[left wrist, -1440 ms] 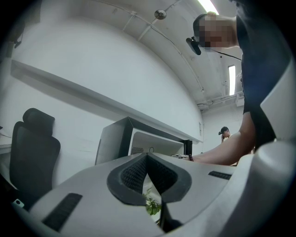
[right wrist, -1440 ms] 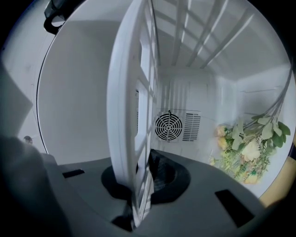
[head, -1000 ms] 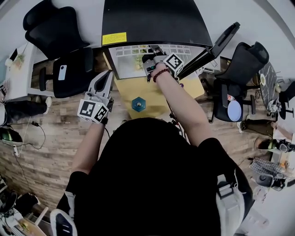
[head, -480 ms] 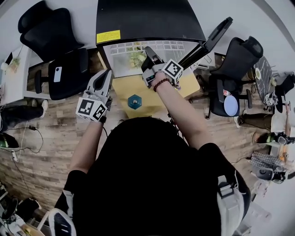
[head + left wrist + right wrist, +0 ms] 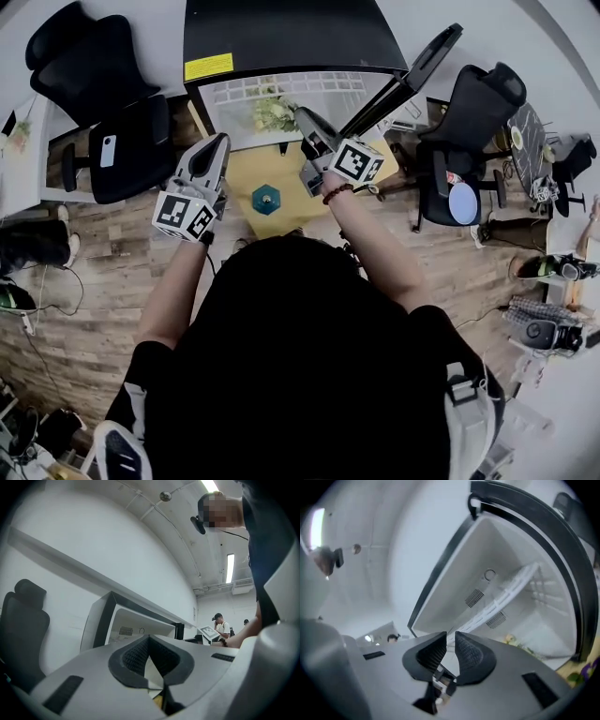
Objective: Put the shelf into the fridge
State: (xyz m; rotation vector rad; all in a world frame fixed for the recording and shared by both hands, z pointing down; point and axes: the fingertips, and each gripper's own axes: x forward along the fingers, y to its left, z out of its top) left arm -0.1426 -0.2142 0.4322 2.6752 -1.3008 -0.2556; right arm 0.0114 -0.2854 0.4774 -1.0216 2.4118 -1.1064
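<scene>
Left hand-held gripper (image 5: 149, 644): jaws together, empty, near yellow tabletop (image 5: 246, 173) left edge. Right hand-held gripper (image 5: 450, 644): jaws a narrow gap apart, nothing between, just in front of open fridge (image 5: 281, 37). White wire shelf (image 5: 508, 592) sits inside fridge, spanning its width.

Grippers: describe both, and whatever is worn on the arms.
The left gripper and right gripper: light grey tapered shells, dark ribbed pads, each with a cube of black-and-white square markers. Black short sleeves; red bead bracelet on the right wrist.
</scene>
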